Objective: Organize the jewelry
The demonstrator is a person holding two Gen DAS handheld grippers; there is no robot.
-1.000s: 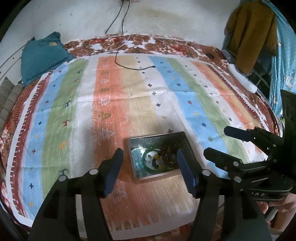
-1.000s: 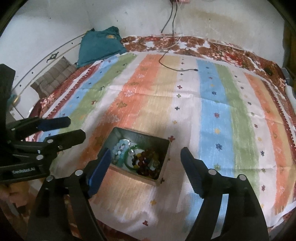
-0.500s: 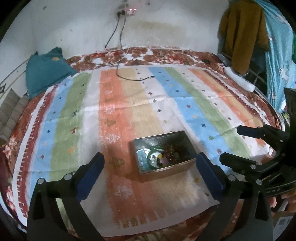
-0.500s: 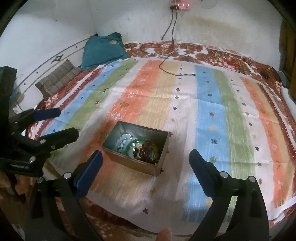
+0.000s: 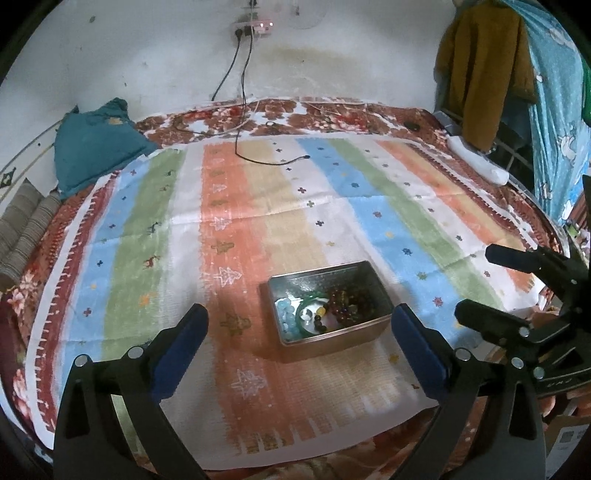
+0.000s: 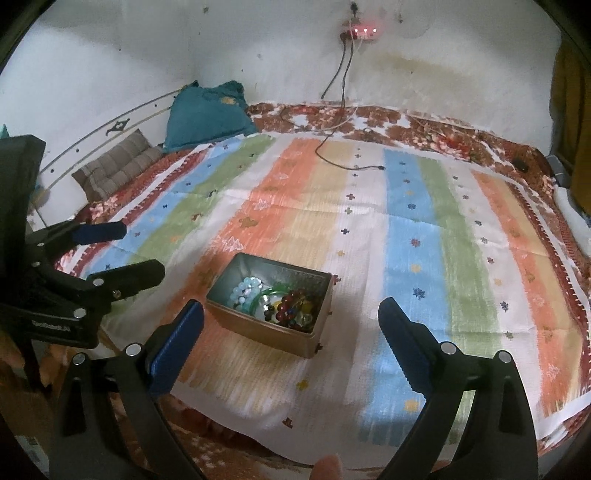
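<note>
One metal tin [image 5: 364, 331] stood on the striped cloth [image 5: 236, 229], open-topped, holding three kinds of jewelry heaped together: one pale blue bead bracelet [image 6: 245, 290] at the left end, one green bangle [image 6: 275, 295] in the middle, and a tangle of dark red and amber beads [image 6: 297, 308] at the right, too jumbled to count as strands. Sat low and centre in both views, near the cloth's front edge.

Two grippers in view. Left gripper [image 5: 299, 345] spread wide, jaws having just been opening, blue pads [image 5: 181, 349] well apart on either side of the tin and short of it, touching nothing, holding nothing. Right gripper [image 6: 290, 343] likewise splayed to its widest after opening, pads [image 6: 400, 341] apart and empty, tin seen between them but beyond their tips. Each gripper also seen from the other's camera, off to the side, fingers parted.

One teal cushion [image 5: 94, 146] against the wall; one striped brown cushion [image 6: 118, 164] beside it. One power strip [image 6: 364, 30] on the wall with three red lights, black cable [image 5: 242, 110] trailing onto the cloth. White lettering on the left gripper's body in the right view, too blurred to read.
</note>
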